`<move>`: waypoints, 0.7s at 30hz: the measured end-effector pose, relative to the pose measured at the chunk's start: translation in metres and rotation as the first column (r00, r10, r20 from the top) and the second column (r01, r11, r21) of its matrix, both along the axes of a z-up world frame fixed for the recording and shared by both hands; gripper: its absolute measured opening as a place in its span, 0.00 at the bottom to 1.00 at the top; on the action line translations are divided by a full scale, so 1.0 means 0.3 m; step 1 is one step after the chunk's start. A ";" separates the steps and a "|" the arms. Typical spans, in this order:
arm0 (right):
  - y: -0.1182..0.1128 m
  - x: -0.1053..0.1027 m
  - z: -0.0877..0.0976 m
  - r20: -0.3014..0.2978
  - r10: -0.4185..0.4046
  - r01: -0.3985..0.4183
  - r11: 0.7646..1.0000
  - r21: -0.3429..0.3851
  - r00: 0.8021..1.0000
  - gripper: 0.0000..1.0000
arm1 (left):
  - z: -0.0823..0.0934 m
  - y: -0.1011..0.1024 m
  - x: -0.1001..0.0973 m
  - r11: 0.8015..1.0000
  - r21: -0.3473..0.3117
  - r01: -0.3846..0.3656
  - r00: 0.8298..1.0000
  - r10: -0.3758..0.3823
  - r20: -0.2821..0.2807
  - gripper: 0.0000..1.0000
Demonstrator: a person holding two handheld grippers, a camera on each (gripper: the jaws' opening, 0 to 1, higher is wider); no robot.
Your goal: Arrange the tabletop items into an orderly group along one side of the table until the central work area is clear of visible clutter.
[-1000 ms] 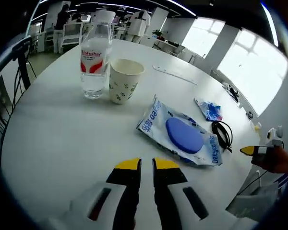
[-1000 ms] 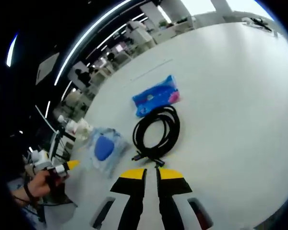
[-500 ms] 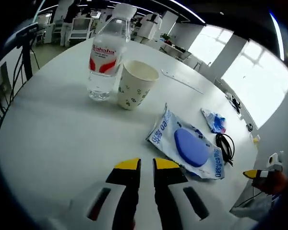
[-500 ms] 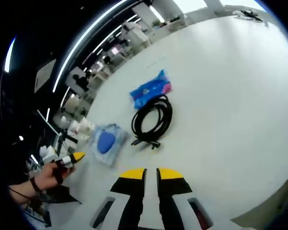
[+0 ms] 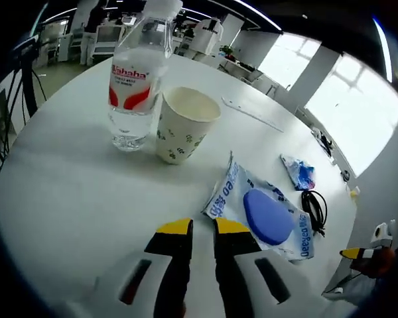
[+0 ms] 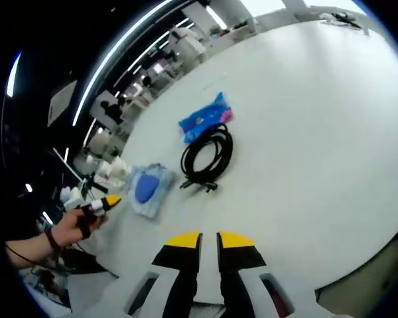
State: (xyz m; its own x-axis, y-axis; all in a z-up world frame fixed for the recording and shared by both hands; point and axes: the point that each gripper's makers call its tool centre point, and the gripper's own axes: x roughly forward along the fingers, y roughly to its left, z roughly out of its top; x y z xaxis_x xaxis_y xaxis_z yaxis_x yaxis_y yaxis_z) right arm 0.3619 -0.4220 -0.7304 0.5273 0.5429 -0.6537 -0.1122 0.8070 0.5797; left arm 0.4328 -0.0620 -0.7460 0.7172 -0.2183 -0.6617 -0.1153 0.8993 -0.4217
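Observation:
On the round white table a clear water bottle with a red label stands next to a paper cup. To their right lie a wipes packet with a blue lid, a coiled black cable and a small blue pouch. My left gripper hangs shut above the table in front of the wipes packet, holding nothing. The right gripper view has the black cable, blue pouch and wipes packet beyond my right gripper, which is shut and empty.
A thin white ruler-like strip lies at the table's far side. A hand holding the other gripper enters the right gripper view from the left. Desks, chairs and bright windows stand beyond the table.
The left gripper's camera has moved closer to the bottle and cup, which now look bigger. The right gripper has pulled back from the cable, which looks smaller and farther.

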 end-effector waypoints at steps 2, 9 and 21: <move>0.009 -0.001 0.007 0.008 0.012 -0.012 1.000 0.006 1.000 0.08 | 0.000 0.002 0.015 1.000 -0.003 0.000 1.000 0.000 0.004 0.09; 0.017 -0.022 0.011 0.011 0.031 -0.031 0.999 0.011 0.999 0.12 | -0.012 -0.017 0.047 0.999 -0.001 0.033 0.999 -0.033 -0.003 0.11; 0.001 -0.090 -0.007 0.001 0.035 -0.035 0.999 0.008 0.999 0.18 | -0.021 -0.069 0.059 0.995 0.030 0.099 0.995 -0.098 -0.031 0.10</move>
